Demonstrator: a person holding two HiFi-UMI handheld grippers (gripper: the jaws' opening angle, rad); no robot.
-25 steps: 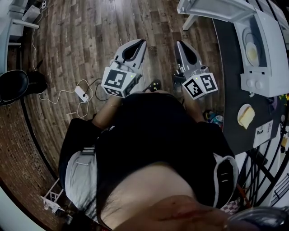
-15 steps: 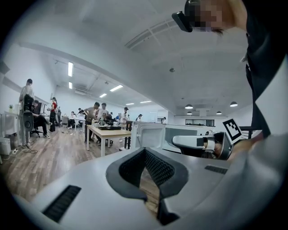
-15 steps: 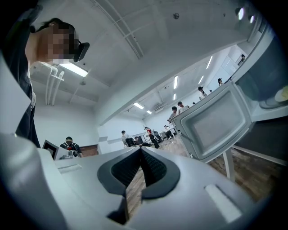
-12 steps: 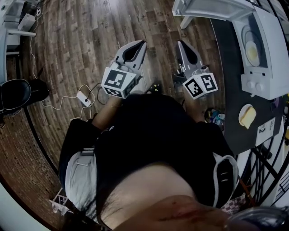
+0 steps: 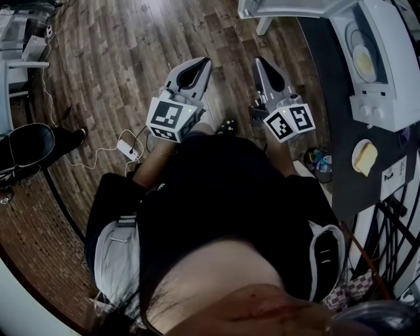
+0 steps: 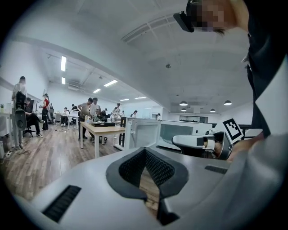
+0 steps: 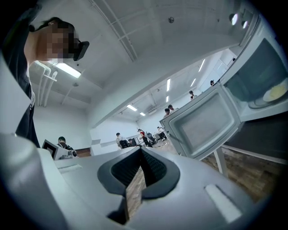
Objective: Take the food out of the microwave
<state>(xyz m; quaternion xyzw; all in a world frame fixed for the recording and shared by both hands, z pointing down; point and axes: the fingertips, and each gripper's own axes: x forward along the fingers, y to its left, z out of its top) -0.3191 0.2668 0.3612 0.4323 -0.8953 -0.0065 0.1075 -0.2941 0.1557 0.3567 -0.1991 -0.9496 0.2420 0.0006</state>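
A white microwave (image 5: 387,39) stands on the dark counter (image 5: 341,164) at the upper right, with its door (image 5: 289,6) swung open. Inside it a yellow piece of food (image 5: 364,62) lies on a white plate. The right gripper view shows the open door (image 7: 202,123) and the food (image 7: 275,93) at the far right. My left gripper (image 5: 205,62) (image 6: 145,150) and right gripper (image 5: 258,61) (image 7: 140,150) are held side by side over the wooden floor, left of the microwave. Both are shut with nothing between the pads. The microwave door (image 6: 144,132) and the right gripper (image 6: 202,143) show in the left gripper view.
A small plate with a yellow piece (image 5: 365,157) lies on the counter below the microwave. A black chair (image 5: 20,147) and a cable with an adapter (image 5: 128,149) are on the floor at left. Wooden tables (image 6: 101,130) and several people fill the room beyond.
The head view has shifted: microwave and counter have slid towards the upper right, the chair down the left edge. Both grippers stay shut, side by side before the body.
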